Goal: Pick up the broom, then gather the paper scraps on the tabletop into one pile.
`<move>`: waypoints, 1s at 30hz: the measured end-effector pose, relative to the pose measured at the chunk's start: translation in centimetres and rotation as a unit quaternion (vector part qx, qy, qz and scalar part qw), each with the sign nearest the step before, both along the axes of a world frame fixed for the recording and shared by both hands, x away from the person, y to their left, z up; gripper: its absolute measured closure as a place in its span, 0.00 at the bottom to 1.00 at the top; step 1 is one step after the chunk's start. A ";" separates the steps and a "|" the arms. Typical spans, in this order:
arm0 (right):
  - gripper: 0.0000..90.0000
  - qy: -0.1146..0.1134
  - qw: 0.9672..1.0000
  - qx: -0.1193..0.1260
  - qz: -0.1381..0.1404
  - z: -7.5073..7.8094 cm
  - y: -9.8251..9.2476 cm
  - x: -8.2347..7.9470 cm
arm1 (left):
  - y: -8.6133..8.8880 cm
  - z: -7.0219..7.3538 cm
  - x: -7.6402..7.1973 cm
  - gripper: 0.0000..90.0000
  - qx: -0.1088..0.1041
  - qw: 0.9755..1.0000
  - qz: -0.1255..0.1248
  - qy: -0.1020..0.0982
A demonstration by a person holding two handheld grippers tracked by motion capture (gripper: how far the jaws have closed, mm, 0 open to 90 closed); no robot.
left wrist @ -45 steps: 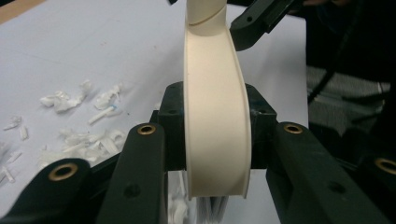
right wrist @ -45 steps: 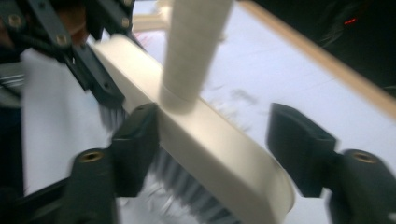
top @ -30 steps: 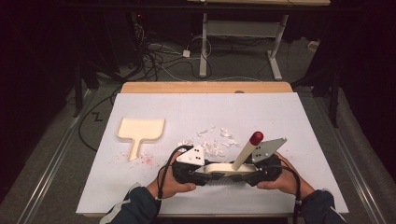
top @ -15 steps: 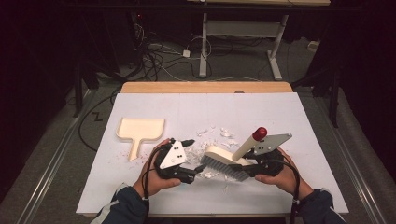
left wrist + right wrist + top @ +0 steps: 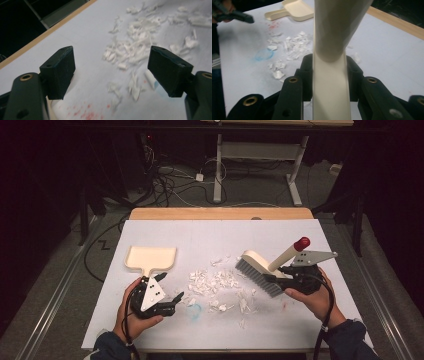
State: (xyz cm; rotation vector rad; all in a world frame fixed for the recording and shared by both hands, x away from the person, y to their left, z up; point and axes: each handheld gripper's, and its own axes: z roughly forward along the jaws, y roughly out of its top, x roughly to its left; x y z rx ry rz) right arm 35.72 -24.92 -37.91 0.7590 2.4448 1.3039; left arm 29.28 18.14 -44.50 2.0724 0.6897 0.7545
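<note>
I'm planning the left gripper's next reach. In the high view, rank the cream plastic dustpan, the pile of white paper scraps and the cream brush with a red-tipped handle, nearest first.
From the left gripper:
1. Cream plastic dustpan: its handle lies just beyond the gripper.
2. Pile of white paper scraps: mid-table, to the gripper's right.
3. Cream brush with a red-tipped handle: farthest right, in the right gripper.

Cream brush (image 5: 260,266) with red-tipped handle, cream dustpan (image 5: 150,258), white scraps (image 5: 212,282), pale-blue table cover (image 5: 220,237).

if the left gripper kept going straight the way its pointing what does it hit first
Most likely the paper scraps. The left gripper has open jaws with nothing between them, aimed low across the white table cover at that pile. The scraps look close ahead, though depth is hard to judge.
</note>
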 end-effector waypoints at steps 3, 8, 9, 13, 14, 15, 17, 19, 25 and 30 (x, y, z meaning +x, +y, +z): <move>0.75 -0.008 1.000 -0.010 -0.018 -0.1 -0.5 0.5 | 1.2 -0.9 -0.6 0.24 0.004 1.000 0.007 0.017; 0.75 -0.015 0.997 -0.037 -0.061 -0.4 -1.1 1.7 | 2.6 -1.7 -1.6 0.21 0.009 0.999 0.026 0.027; 0.75 -0.022 0.996 -0.051 -0.070 -0.4 -1.0 1.9 | 2.6 -1.7 -1.6 0.20 0.009 0.999 0.026 0.027; 0.75 -0.027 0.992 -0.080 -0.098 -0.6 -0.8 2.9 | 3.7 -2.0 -2.2 0.20 0.006 0.999 0.039 0.028; 0.75 -0.032 0.990 -0.092 -0.104 -0.7 -0.7 3.2 | 4.1 -2.3 -2.3 0.20 0.005 0.998 0.043 0.038; 0.75 -0.035 0.987 -0.107 -0.115 -0.7 -0.5 3.6 | 4.1 -2.3 -2.3 0.20 0.005 0.998 0.043 0.038; 0.75 -0.041 0.983 -0.122 -0.127 -0.7 -0.2 4.5 | 4.3 -2.4 -2.4 0.20 0.009 0.998 0.047 0.039; 0.75 -0.043 0.980 -0.133 -0.142 -0.8 0.3 5.5 | 4.3 -2.4 -2.4 0.20 0.004 0.998 0.050 0.046; 0.76 -0.051 0.971 -0.168 -0.163 -1.8 2.2 8.0 | 4.1 -2.8 -2.0 0.20 0.015 0.997 0.051 0.057; 0.76 -0.052 0.965 -0.207 -0.155 -3.8 4.7 9.4 | 4.0 -3.0 -2.1 0.20 0.026 0.997 0.044 0.050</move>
